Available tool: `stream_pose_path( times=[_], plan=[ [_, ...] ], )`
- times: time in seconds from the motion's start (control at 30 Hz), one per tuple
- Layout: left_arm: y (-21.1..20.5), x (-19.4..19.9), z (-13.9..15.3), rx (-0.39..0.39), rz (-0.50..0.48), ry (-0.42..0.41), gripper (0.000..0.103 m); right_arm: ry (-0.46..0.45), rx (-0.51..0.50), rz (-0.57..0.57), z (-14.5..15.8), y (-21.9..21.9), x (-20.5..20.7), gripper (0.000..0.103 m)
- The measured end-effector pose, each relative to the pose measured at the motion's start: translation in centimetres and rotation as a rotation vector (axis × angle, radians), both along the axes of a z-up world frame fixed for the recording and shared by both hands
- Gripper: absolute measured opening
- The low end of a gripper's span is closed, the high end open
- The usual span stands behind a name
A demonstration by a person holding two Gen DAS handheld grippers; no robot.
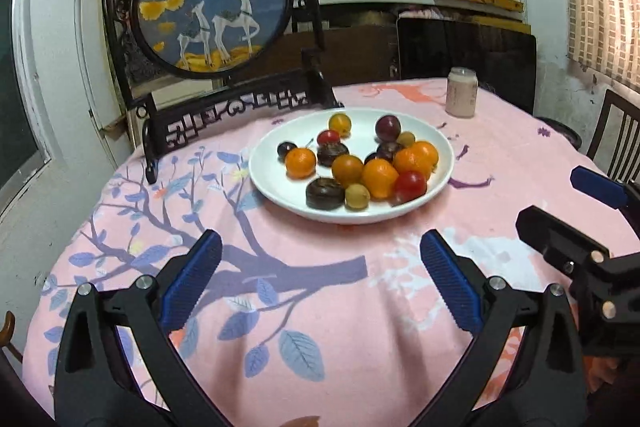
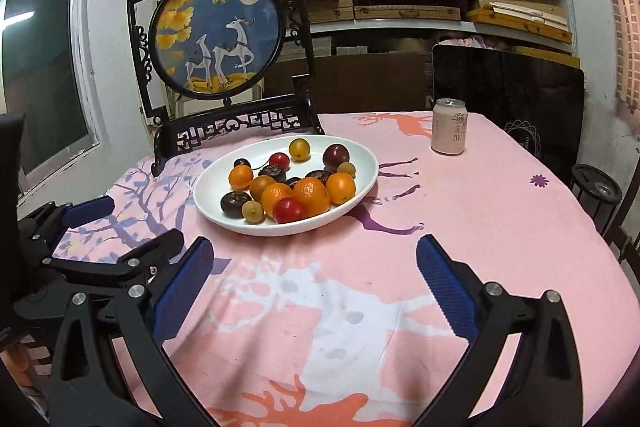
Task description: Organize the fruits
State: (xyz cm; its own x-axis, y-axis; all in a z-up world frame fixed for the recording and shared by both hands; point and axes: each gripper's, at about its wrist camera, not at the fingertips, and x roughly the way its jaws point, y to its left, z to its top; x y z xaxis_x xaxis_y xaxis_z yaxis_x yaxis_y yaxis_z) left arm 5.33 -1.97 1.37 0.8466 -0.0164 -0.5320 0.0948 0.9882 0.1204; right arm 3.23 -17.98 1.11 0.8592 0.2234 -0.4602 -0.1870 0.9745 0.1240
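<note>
A white plate sits mid-table with several small fruits: orange ones, red ones, dark purple ones and pale yellow-green ones. My left gripper is open, with nothing between its blue pads, short of the plate's near rim. My right gripper is open too, empty, near the plate's front. Each gripper shows at the edge of the other's view: the right gripper, the left gripper.
A pink patterned cloth covers the table. A pale drink can stands behind the plate to the right. A dark framed round deer screen stands at the back left. Chairs and shelves lie beyond.
</note>
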Motion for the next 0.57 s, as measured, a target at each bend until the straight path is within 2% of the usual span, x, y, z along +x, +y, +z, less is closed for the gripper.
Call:
stream_pose_path(
  times=[0.13, 0.33, 0.57],
  plan=[
    [0.11, -0.02, -0.23, -0.02, -0.007, 0.022, 0.101, 0.006, 0.02, 0.0, 0.0, -0.26, -0.05, 0.101],
    [-0.3, -0.53, 0.01, 0.016, 0.003, -0.023, 0.101, 0.003, 0.026, -0.003, 0.11, -0.36, -0.13, 0.101],
    [0.57, 0.24, -0.01, -0.02, 0.018, 0.016, 0.101, 0.036, 0.055, -0.008, -0.14, -0.67, 0.17, 0.102]
  ],
)
